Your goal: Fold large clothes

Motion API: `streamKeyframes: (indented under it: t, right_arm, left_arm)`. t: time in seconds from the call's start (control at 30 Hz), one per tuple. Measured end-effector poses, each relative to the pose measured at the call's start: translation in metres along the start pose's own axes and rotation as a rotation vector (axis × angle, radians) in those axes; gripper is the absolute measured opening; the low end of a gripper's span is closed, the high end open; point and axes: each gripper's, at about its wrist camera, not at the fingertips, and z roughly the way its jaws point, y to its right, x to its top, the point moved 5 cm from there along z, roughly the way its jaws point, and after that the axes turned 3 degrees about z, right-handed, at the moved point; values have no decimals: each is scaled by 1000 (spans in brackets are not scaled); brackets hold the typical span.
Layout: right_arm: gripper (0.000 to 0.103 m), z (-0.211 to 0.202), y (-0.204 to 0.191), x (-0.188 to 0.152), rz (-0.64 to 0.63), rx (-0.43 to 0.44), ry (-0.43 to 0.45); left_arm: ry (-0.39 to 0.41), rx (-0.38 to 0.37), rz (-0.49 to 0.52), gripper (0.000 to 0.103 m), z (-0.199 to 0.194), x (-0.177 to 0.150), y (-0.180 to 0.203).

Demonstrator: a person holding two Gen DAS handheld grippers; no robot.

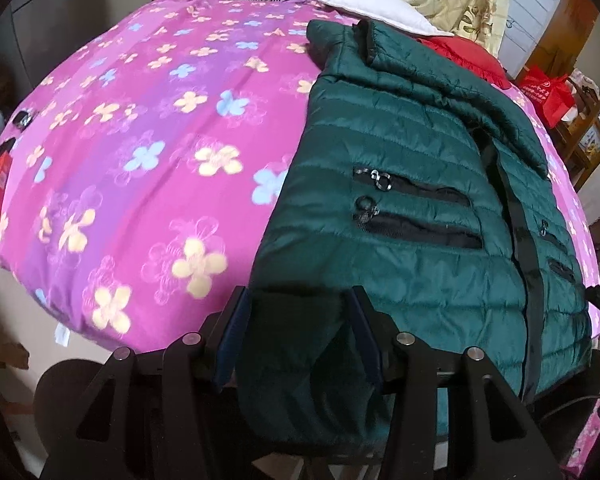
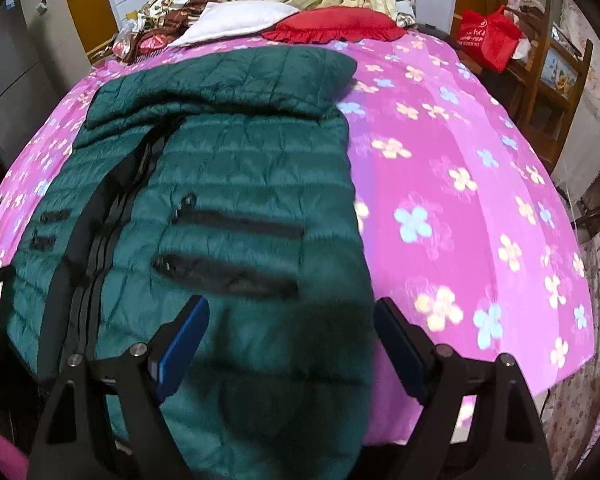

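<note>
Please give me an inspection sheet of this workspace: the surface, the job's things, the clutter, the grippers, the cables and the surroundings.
Surface: bed with pink flowered cover, mostly bare beside the garment.
Job's things: green quilted jacket lying front up, zip closed, hem at the near edge of the bed.
Clutter: white cloth, red ruffled cushion, brown patterned fabric at the far end.
Grippers: left hand-held gripper has bunched hem between its fingers; right hand-held gripper stands wide, jaws astride the hem, grip unclear.
Cables: a dark cable at the bed's near corner.
Surroundings: red bag on a wooden shelf; grey cabinets.
</note>
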Motion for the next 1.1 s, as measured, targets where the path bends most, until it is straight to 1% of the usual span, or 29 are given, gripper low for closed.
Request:
streamKeyframes:
  t: [0.13, 0.3, 0.43, 0.57, 0.67, 0.83, 0.93, 1.1]
  right_arm:
    - [87, -3, 10, -14, 1, 1, -29]
    - [87, -2, 25, -29, 26, 4, -63]
    - [87, 1, 35, -41, 52, 24, -91]
    - [87, 5, 40, -49, 62, 58, -116]
    - [87, 7, 39, -51, 65, 76, -125]
    - [87, 10, 25, -56, 38, 145, -150]
    - [87, 14, 16, -60, 15, 184, -175]
    - [87, 20, 12, -62, 19, 213, -193]
  left_arm:
    - [-17, 6, 7, 32, -2, -8, -5]
    - [-35, -4, -4, 33, 1, -14, -10]
    - [-56, -12, -16, 35, 10, -18, -11]
    - [-63, -4, -21, 42, 15, -18, -13]
    - [-64, -7, -28, 44, 15, -17, -17]
    - [-64, -17, -50, 45, 13, -18, -23]
    - [-79, -45, -62, 46, 15, -20, -22]
    - [-85, -47, -44, 46, 14, -22, -16]
